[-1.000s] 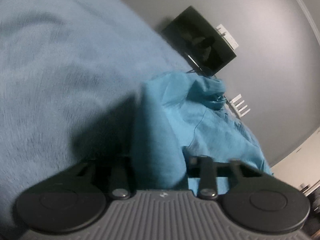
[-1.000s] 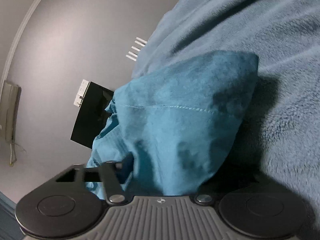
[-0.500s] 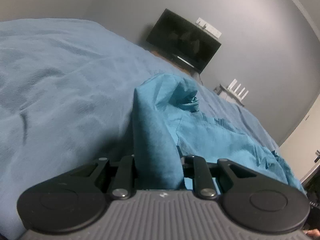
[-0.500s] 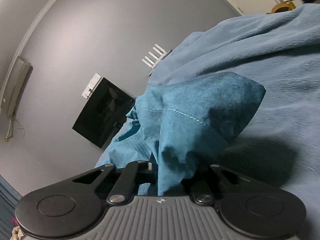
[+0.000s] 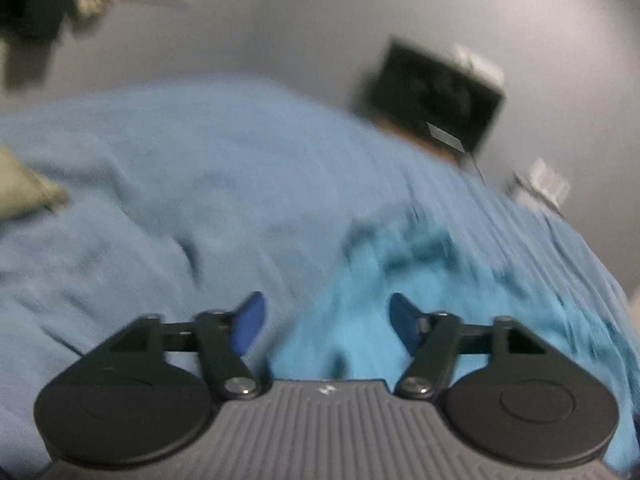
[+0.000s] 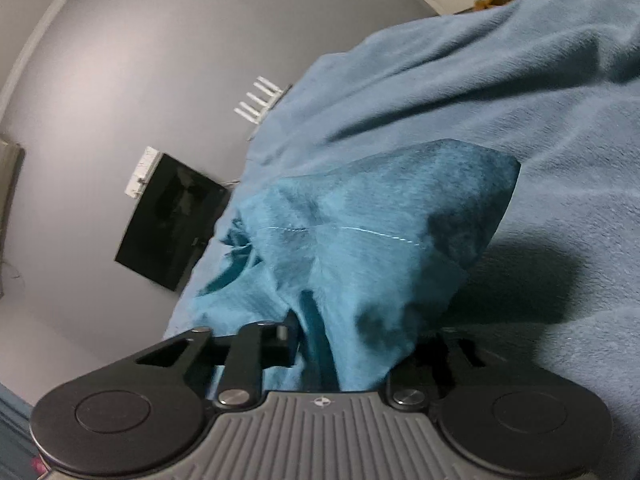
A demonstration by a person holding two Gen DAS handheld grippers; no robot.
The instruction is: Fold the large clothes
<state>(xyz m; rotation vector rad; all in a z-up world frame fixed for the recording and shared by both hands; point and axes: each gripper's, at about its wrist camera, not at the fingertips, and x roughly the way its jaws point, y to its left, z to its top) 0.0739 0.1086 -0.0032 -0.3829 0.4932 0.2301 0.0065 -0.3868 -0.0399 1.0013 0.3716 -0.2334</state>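
The left tool [image 5: 326, 322] is seen spread wide, its blue-padded fingers [image 5: 249, 322] well apart with nothing held between them. Just beyond it, the crumpled teal fabric garment [image 5: 420, 280] is seen lying on the light blue fleece blanket [image 5: 180, 184] that covers the bed; this view is blurred. The right tool [image 6: 352, 344] is closed onto a bunched fold of the same garment [image 6: 360, 248], which is lifted off the blanket [image 6: 520, 120] and casts a shadow on it. A black flat screen [image 6: 172, 220] is seen against the grey wall [image 6: 160, 60] beyond the bed.
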